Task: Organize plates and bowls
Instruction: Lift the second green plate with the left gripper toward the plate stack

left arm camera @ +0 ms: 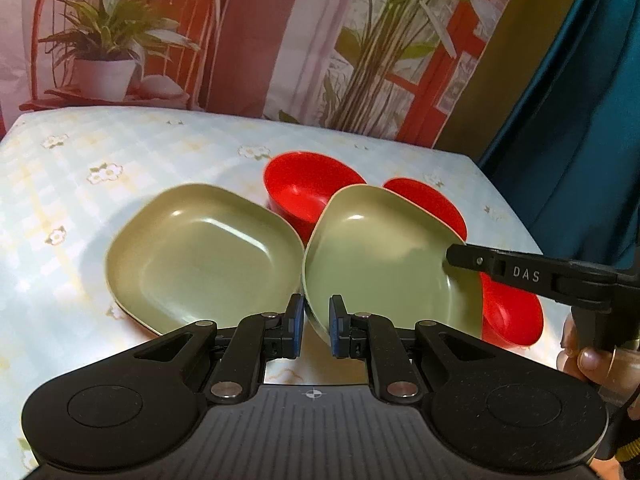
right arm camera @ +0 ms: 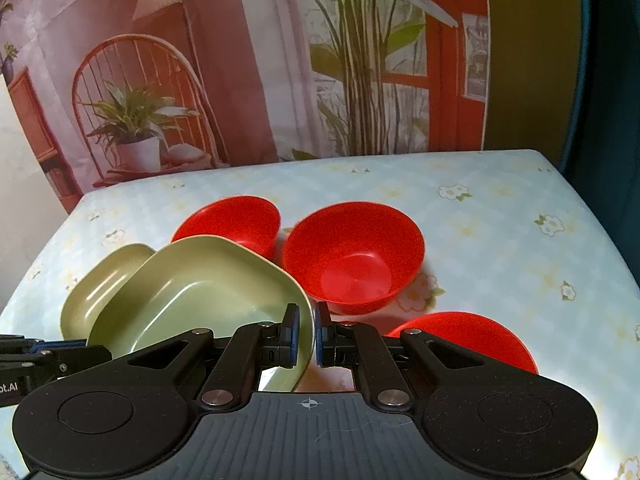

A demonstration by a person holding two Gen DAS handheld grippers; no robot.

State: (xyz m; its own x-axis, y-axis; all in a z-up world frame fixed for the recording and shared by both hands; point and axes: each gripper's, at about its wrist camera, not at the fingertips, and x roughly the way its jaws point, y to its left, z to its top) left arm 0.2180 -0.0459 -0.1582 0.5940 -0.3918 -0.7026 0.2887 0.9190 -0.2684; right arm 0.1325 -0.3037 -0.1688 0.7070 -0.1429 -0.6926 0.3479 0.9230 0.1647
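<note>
Two green squarish plates and three red bowls are on the flowered tablecloth. One green plate (left arm camera: 200, 256) lies flat at the left. The second green plate (left arm camera: 380, 264) is tilted and lifted, held at two rims. My left gripper (left arm camera: 316, 326) is shut on its near rim. My right gripper (right arm camera: 306, 338) is shut on its right rim, and the plate also shows in the right wrist view (right arm camera: 200, 296). The right gripper's finger (left arm camera: 520, 272) reaches over the plate from the right. Red bowls stand behind and to the right (right arm camera: 352, 256), (right arm camera: 232, 220), (right arm camera: 468, 336).
The table (right arm camera: 500, 216) has its right edge near a dark teal curtain (left arm camera: 580, 120). A printed backdrop with chair and plants hangs behind the far edge. A hand (left arm camera: 592, 356) holds the right gripper at the right.
</note>
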